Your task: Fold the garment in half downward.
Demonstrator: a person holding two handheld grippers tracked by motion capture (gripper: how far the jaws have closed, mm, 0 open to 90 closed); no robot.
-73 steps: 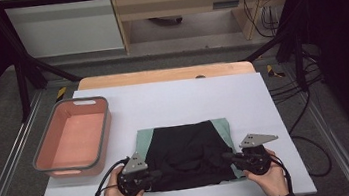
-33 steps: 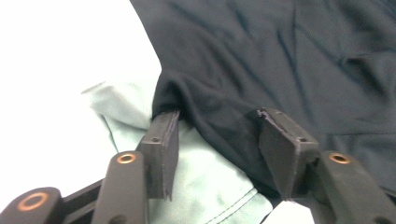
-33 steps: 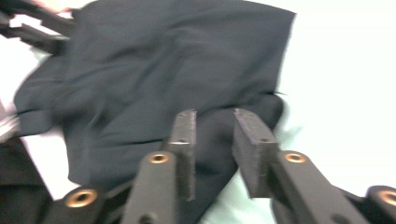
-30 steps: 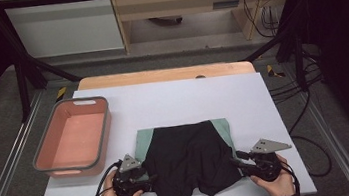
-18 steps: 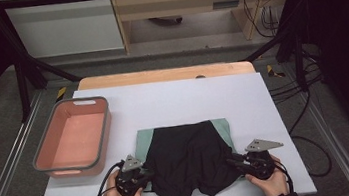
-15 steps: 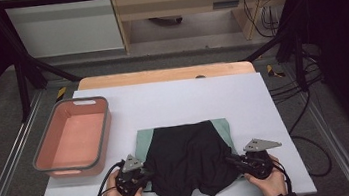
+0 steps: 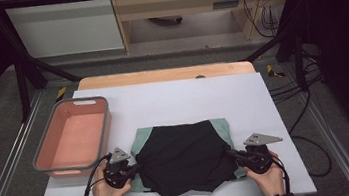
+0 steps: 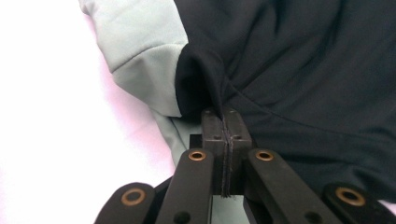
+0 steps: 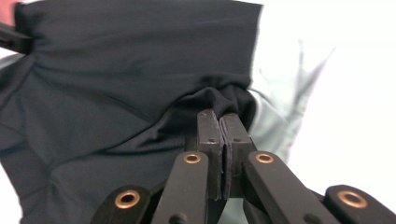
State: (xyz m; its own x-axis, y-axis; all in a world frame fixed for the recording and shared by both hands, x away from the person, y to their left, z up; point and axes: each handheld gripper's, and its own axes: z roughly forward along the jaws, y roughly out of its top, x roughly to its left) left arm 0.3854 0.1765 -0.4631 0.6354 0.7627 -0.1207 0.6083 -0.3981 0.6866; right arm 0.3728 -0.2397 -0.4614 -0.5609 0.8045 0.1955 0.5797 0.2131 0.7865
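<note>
A black garment [image 7: 185, 159] lies spread over a pale green cloth [image 7: 142, 138] near the front edge of the white table. My left gripper [image 7: 134, 170] is shut on the garment's left edge, and the black fabric [image 8: 289, 70] bunches up at the closed jaws [image 8: 223, 116] beside the green cloth [image 8: 140, 56]. My right gripper [image 7: 231, 154] is shut on the garment's right edge; its pinched fold [image 9: 219, 100] rises from the black fabric [image 9: 116, 70] into the jaws [image 9: 221, 119]. A hand holds each gripper from below.
A pink tub [image 7: 74, 138] with a grey rim stands at the table's left, close to my left gripper. A wooden board [image 7: 164, 75] runs along the table's far edge. Cables hang off the right side.
The garment was lifted and pulled toward the front edge, its lower hem now drooping near the table edge. Both grippers have since moved slightly back and inward, still holding its sides.
</note>
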